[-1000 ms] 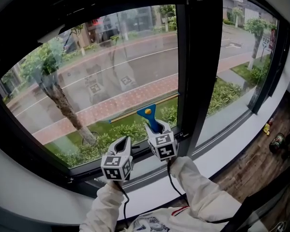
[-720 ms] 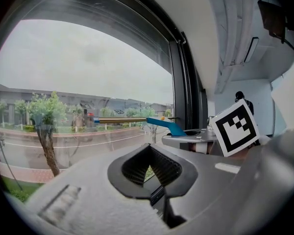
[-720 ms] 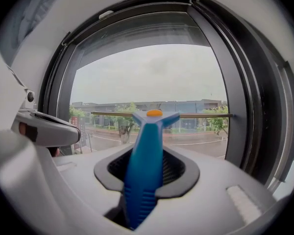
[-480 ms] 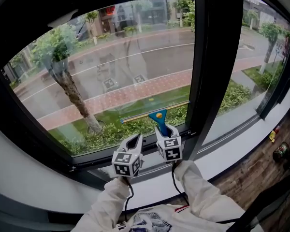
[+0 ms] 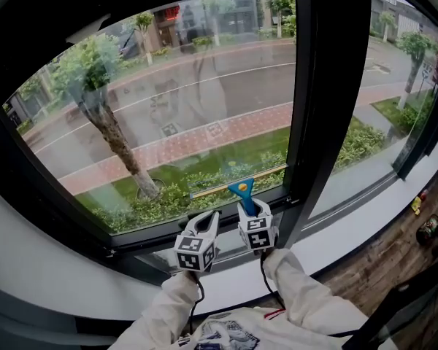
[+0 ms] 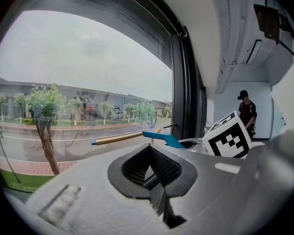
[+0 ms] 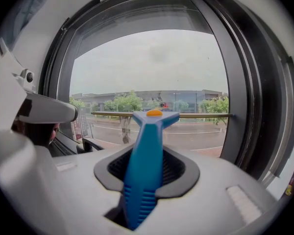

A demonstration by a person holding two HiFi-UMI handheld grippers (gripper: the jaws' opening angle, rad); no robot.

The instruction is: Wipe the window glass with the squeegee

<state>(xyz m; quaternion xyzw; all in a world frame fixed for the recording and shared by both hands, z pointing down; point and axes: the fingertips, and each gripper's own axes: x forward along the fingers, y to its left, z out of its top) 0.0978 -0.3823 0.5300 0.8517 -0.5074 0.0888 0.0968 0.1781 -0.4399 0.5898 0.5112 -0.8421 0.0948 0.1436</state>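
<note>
pinching the squeegee (image 5: pixel 242 189) by its blue handle, the right claw (image 5: pixel 251 208) holds its blade low on the window glass (image 5: pixel 182 115), near the bottom frame (image 5: pixel 135 240). left claw (image 5: pixel 209 223) pressed together, empty. tilting the blade risks streaks or bumping the frame.

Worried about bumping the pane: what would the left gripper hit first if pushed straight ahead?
Probably the window glass, just above the squeegee blade, though depth is hard to judge.
</note>
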